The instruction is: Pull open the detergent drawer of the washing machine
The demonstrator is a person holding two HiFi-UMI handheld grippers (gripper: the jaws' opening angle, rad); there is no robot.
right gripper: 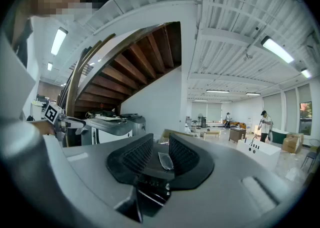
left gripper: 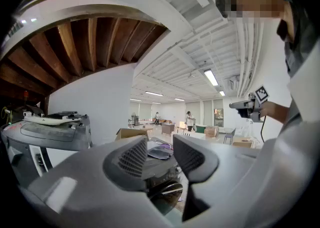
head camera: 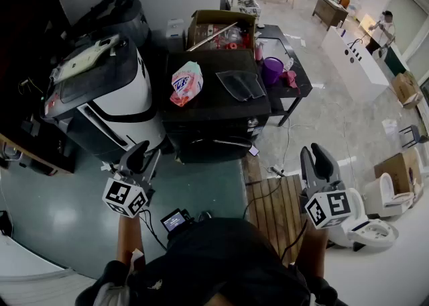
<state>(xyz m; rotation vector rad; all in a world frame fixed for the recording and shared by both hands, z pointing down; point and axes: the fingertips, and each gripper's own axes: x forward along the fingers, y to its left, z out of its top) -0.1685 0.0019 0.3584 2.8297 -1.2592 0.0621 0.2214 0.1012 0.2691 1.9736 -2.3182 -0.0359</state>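
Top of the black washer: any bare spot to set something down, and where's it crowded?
Free: front strip of the washer top, ahead of the pink detergent bag and clear plastic tray, plus the gap between them. Crowded: back edge by the cardboard box; side table with the purple cup.

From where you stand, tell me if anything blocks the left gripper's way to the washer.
Nothing visible does. Only bare floor lies between the left gripper and the washer's front; the white appliance stands off to the left.
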